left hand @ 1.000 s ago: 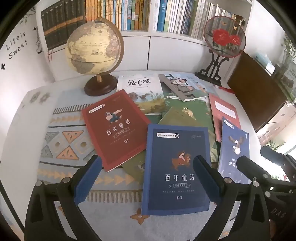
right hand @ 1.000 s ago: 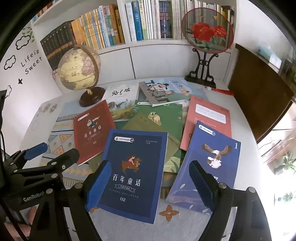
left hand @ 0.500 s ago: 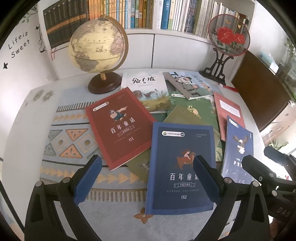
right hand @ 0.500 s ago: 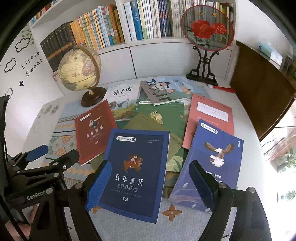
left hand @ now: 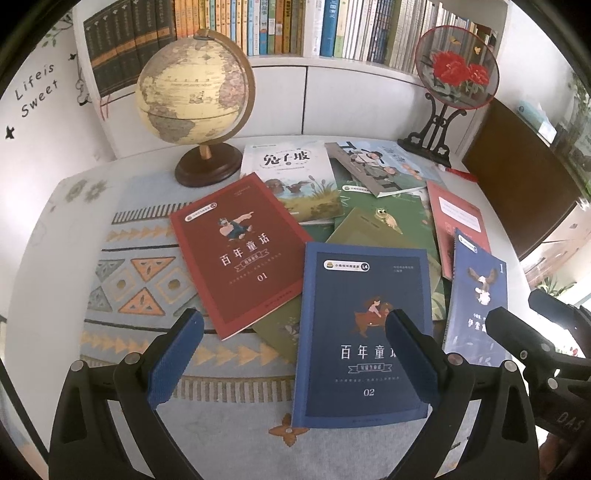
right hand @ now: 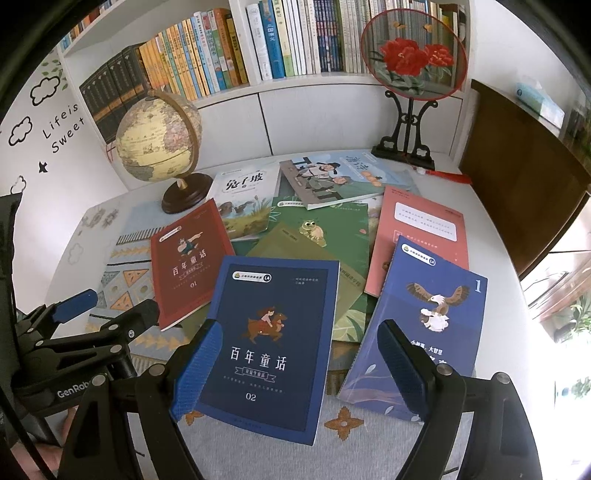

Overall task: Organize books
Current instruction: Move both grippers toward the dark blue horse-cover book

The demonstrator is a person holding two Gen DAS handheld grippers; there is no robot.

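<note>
Drifted forward over the last second, both grippers: books larger and lower in each view than before, globe nearer in the left wrist view. None of the books displaced.

Left gripper (left hand: pixel 291 354): spread wide, nothing between the blue pads, held above the patterned mat (left hand: pixel 129 273). Dark blue book marked 02 (left hand: pixel 364 332) flat on the mat, directly ahead of and partly under the right-hand finger (left hand: pixel 410 354); left-hand finger over bare mat. Red book marked 01 (left hand: pixel 240 251) ahead and slightly left, angled, overlapping olive-green books beneath. Eagle book marked 1 (left hand: pixel 478 291) to the right, just beside the 02 book.

Right gripper (right hand: pixel 299 369): likewise wide apart and holding nothing. Dark blue 02 book (right hand: pixel 269 347) framed between its fingers, nearer the left pad (right hand: pixel 195 373), whose tip overlaps the cover's lower left corner in view. Eagle book (right hand: pixel 424 321) behind the right pad. Contact with either cover impossible to judge.

Farther back: frog-cover green book (right hand: pixel 314 236), salmon-pink book (right hand: pixel 421 232), rabbit-title book (right hand: pixel 243 199), illustrated book with two figures (right hand: pixel 332 177), all loosely overlapped. Beyond them a globe (left hand: pixel 192 99) on a wooden base and a round embroidered fan on a stand (right hand: pixel 413 55), in front of a filled bookshelf (left hand: pixel 295 26).
</note>
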